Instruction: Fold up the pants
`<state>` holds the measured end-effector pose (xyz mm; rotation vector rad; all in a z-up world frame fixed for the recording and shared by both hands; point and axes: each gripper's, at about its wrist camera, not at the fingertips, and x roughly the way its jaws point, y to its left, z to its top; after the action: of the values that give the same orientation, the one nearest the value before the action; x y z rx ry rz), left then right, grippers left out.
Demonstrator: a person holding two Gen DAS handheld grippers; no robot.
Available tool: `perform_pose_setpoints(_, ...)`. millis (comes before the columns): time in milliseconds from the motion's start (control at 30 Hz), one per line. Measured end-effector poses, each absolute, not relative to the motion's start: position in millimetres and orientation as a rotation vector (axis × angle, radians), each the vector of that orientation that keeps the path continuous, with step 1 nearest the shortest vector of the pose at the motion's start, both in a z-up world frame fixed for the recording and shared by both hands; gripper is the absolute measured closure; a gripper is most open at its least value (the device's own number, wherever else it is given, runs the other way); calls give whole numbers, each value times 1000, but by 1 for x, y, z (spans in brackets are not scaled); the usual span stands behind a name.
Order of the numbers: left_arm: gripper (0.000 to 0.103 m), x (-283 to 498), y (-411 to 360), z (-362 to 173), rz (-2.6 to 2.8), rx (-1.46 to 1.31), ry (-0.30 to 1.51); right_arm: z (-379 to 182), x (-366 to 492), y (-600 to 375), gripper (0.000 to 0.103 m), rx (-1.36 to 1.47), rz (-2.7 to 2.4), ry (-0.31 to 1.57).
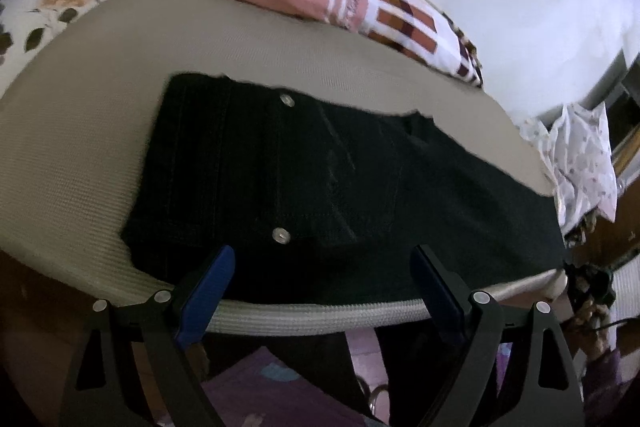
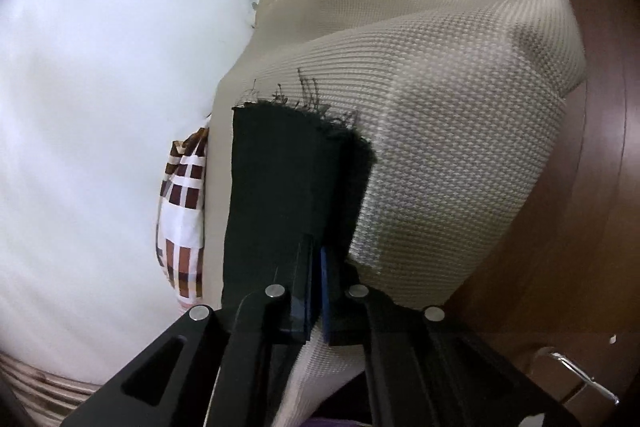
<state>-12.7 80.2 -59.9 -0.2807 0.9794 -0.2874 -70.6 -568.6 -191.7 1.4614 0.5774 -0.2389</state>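
Note:
Black pants (image 1: 320, 179) lie flat on a beige woven mat (image 1: 80, 155), waistband to the left with two silver buttons, legs running right. My left gripper (image 1: 324, 267) is open, its blue-padded fingers (image 1: 212, 279) spread over the pants' near edge, holding nothing. In the right wrist view, my right gripper (image 2: 316, 267) is shut on the pant leg end (image 2: 280, 171), whose frayed hem lies on the mat (image 2: 440, 107).
A pink and checkered blanket (image 1: 360, 3) lies at the mat's far edge; it also shows in the right wrist view (image 2: 184, 211). A floral pillow (image 1: 44, 3) sits far left. A dotted white cloth (image 1: 580, 155) hangs at right. Brown wooden floor (image 2: 580, 247) surrounds the mat.

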Motion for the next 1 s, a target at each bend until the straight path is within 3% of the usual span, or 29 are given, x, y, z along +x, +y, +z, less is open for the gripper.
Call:
perform_pose_setpoints(67, 14, -15, 93, -54, -275, -332, 974, -192, -81, -571, 99, 1526, -295, 570)
perform_pose_setpoints(100, 14, -16, 102, -53, -267, -370, 976, -188, -89, -570, 93, 1544, -347, 560)
perform_pose_setpoints(133, 14, -17, 111, -52, -259, -413, 976, -181, -95, -567, 79, 1538, -401, 559)
perform_pose_setpoints(233, 14, -22, 137, -55, -240, -549, 988, -143, -74, -536, 78, 1414, -206, 552)
perform_pose_setpoints(367, 14, -21, 151, -64, -209, -578, 1026, -118, 1, -418, 78, 1359, 411, 743)
perform_pose_setpoints(500, 14, -23, 170, -73, -185, -683, 1030, -121, 43, -294, 76, 1238, 663, 982)
perform_pose_setpoints(567, 14, -25, 181, -77, -167, -727, 1036, -127, 52, -258, 71, 1189, 697, 1061)
perform_pose_setpoints(700, 15, -25, 195, -85, -160, -791, 1051, -144, 61, -226, 51, 1191, 735, 1145)
perform_pose_setpoints(900, 28, -4, 191, -98, -182, -790, 1118, -141, 63, -226, 50, 1168, 744, 1123)
perform_pose_setpoints(967, 46, 2, 185, -104, -196, -783, 1151, -142, 58, -229, 46, 1198, 731, 1105)
perform_pose_setpoints(1000, 65, 3, 182, -106, -179, -751, 1171, -145, 57, -231, 42, 1219, 721, 1096)
